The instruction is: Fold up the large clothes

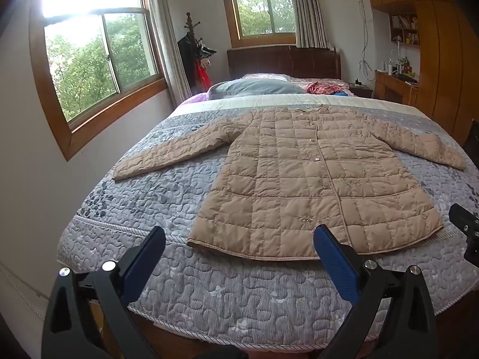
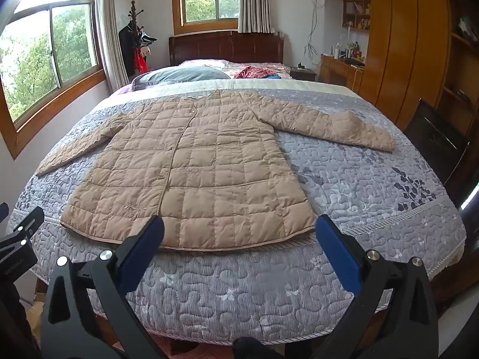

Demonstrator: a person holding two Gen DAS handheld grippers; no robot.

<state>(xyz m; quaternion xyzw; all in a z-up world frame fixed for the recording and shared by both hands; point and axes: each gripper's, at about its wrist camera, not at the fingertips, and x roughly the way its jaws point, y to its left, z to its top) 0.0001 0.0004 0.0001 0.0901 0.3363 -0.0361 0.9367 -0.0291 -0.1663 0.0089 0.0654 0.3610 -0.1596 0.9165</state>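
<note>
Lying flat on one bed: one quilted coat, both tools spread wide.

A long tan quilted padded coat lies flat and face up on the grey patterned quilted bedspread, buttoned down its front. Both sleeves spread outward and angle down. Its hem sits near the bed's foot.

Both views bed-foot — headboard-facing
</note>
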